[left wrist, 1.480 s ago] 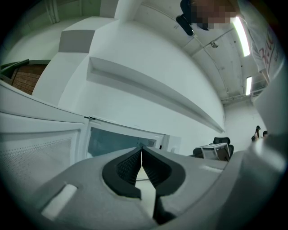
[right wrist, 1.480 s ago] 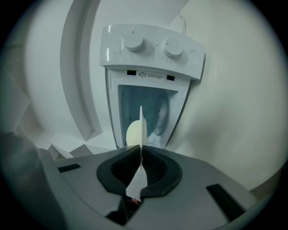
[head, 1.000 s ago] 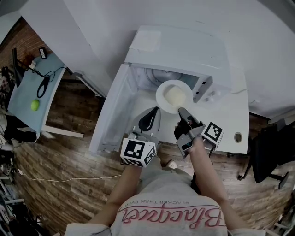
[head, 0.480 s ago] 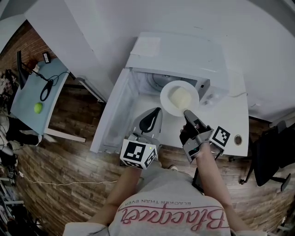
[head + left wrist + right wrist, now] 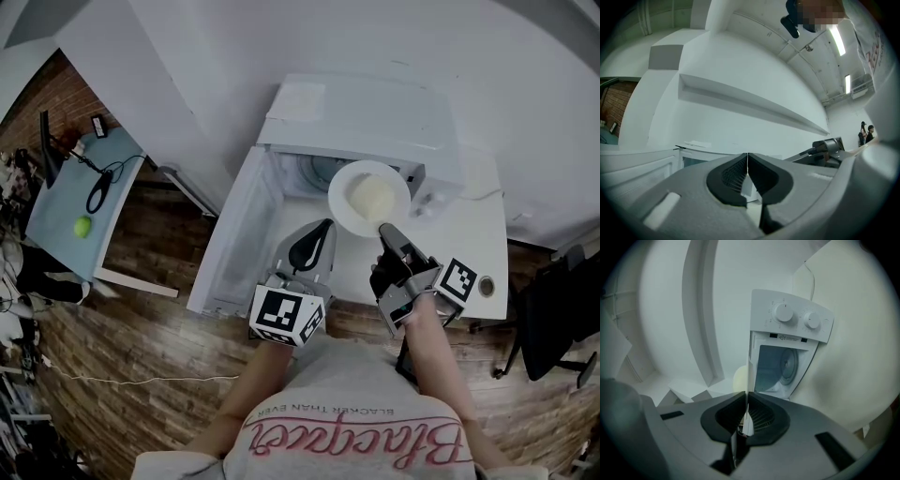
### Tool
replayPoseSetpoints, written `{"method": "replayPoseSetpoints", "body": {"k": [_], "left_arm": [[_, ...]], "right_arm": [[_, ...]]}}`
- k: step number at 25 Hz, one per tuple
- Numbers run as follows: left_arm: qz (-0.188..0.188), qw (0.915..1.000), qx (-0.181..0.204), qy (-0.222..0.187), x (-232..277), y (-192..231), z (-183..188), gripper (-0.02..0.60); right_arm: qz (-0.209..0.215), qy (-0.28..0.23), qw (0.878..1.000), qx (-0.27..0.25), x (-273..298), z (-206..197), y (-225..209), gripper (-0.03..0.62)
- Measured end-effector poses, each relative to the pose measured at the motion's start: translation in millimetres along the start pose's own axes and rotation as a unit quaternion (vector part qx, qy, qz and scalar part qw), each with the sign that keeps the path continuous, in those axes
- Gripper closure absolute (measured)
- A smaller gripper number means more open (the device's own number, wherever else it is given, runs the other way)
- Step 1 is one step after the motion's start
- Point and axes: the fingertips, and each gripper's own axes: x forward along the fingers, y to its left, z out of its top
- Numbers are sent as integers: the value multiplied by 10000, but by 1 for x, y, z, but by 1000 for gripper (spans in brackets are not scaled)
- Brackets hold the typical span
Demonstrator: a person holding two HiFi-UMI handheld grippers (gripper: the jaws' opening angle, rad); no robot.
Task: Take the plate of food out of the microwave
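A white plate [image 5: 352, 214] with a pale mound of food [image 5: 373, 195] hangs at the mouth of the open white microwave [image 5: 356, 108]. My right gripper [image 5: 384, 229] is shut on the plate's near rim. In the right gripper view the plate [image 5: 748, 380] shows edge-on between the pads, with the food [image 5: 739, 377] to its left. My left gripper [image 5: 322, 226] is shut on nothing, low in front of the opening and left of the plate. Its closed pads [image 5: 748, 165] point at the white wall.
The microwave door [image 5: 232, 234] stands swung out to the left. Its knob panel [image 5: 793, 316] and cavity [image 5: 780, 367] lie right of the plate. The white desk [image 5: 469, 239] carries the oven. A side table with a green ball [image 5: 82, 226] stands far left, a black chair [image 5: 553, 319] right.
The right gripper and the plate have drifted a little to the right in front of the opening. The left gripper has barely moved.
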Motion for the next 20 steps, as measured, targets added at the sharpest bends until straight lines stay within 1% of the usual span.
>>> {"method": "replayPoseSetpoints", "body": {"k": [7, 15, 20], "left_arm": [[-25, 9999, -44, -131, 4, -2, 5, 574], [-16, 9998, -28, -221, 8, 2, 10, 574], [-7, 9998, 22, -208, 13, 6, 10, 574]], "right_arm": [[91, 36, 9999, -136, 2, -1, 9, 569], [182, 16, 9997, -172, 6, -1, 15, 569], [207, -205, 9994, -208, 7, -1, 14, 569]]}}
